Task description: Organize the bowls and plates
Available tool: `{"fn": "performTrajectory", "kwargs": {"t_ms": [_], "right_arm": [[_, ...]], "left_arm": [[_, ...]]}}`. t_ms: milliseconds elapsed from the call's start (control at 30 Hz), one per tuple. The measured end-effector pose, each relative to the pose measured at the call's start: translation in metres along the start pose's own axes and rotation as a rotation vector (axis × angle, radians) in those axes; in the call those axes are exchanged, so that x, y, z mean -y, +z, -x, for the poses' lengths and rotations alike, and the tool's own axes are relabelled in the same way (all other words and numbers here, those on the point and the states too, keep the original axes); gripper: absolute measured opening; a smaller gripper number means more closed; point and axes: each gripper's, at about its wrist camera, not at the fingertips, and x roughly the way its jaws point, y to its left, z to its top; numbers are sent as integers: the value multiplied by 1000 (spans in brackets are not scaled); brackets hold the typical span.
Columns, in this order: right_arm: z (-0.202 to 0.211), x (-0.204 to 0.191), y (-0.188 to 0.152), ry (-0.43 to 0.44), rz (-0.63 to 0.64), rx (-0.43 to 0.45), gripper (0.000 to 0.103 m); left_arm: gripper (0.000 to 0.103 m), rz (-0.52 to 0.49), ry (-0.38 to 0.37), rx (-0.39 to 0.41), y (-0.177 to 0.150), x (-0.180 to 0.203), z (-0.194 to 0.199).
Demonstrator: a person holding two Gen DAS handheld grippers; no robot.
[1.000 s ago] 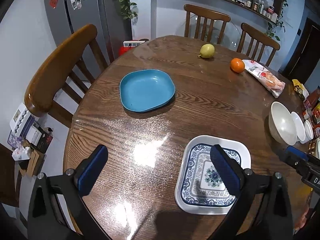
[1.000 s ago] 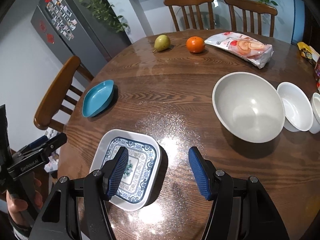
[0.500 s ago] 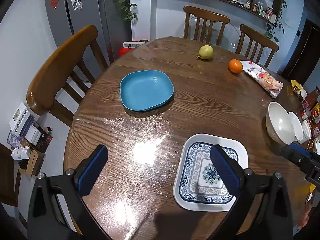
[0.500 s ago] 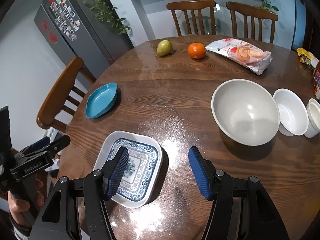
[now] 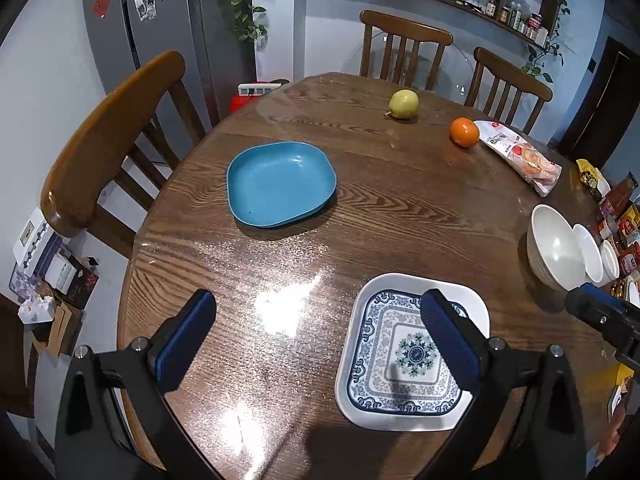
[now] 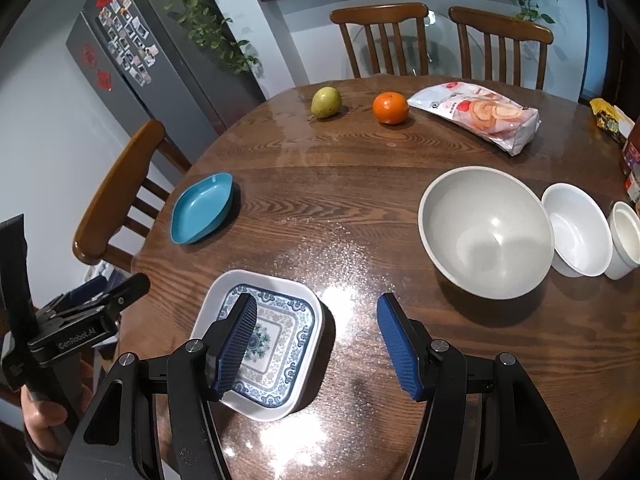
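Nothing looks sorted yet. The patterned plate (image 5: 404, 354) sits by the near desk edge, the blue plate (image 5: 280, 182) toward the left edge, and three bowls (image 6: 486, 230) in a row at the right. Left gripper (image 5: 316, 344) and right gripper (image 6: 316, 346) hover with fingers wide apart, holding nothing.

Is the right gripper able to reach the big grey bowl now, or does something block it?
Probably yes. The right gripper is open and empty, and only bare table lies between it and the big grey bowl; the patterned plate sits off to the other side.
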Motion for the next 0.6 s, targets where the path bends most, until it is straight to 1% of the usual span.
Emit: {"fn": "performTrajectory", "kwargs": {"t_ms": [200,400,467,600], "right_arm": [[1,7,1,-4,-19,1,63],[4,12,0,5,-27,10,63],[2,12,0,17,-26,9,63],[-10,13,3,43,-29,-11,63]], "left_arm": [[102,-8,-13,-14,0,5,-5],[102,0,-24,11,5,5,1],[102,6,-13,29,8,2,3],[102,39,12,27,11,-10,-2]]}}
